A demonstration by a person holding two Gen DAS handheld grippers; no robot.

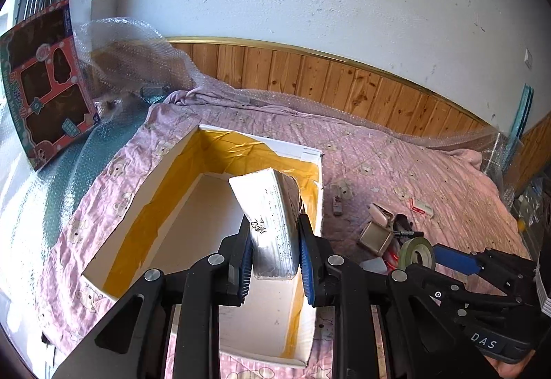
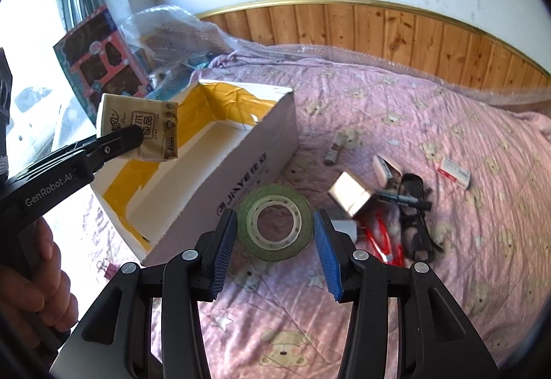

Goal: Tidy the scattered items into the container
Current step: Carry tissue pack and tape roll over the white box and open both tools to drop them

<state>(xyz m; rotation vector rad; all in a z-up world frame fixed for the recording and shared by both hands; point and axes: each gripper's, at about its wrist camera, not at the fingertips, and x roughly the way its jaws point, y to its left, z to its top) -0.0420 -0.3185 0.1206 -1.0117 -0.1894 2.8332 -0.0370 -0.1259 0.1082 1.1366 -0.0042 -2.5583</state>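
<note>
An open white cardboard box point(image 1: 144, 193) lined with yellow tape lies on a pink bedspread. My left gripper point(image 1: 274, 227) is shut on a white tissue pack point(image 1: 272, 206) and holds it tilted above the box's inside. The right wrist view shows that tissue pack point(image 2: 137, 124) hanging over the near left corner of the box point(image 2: 241, 168). My right gripper point(image 2: 273, 218) is just beside the box's outer wall. Both its blue pads press a green tape roll point(image 2: 275, 224), whose hole faces the camera. The tape roll point(image 1: 416, 253) shows right of the box.
Right of the box lies a heap: a small brown box point(image 2: 349, 194), a marker point(image 2: 403, 198), black glasses point(image 2: 416, 224), a red item point(image 2: 385, 241), a white case point(image 2: 387, 168). A red-white packet point(image 2: 454, 172), a small tube point(image 2: 333, 151), a binder clip point(image 2: 105, 267). A toy box point(image 2: 103, 62) leans far left.
</note>
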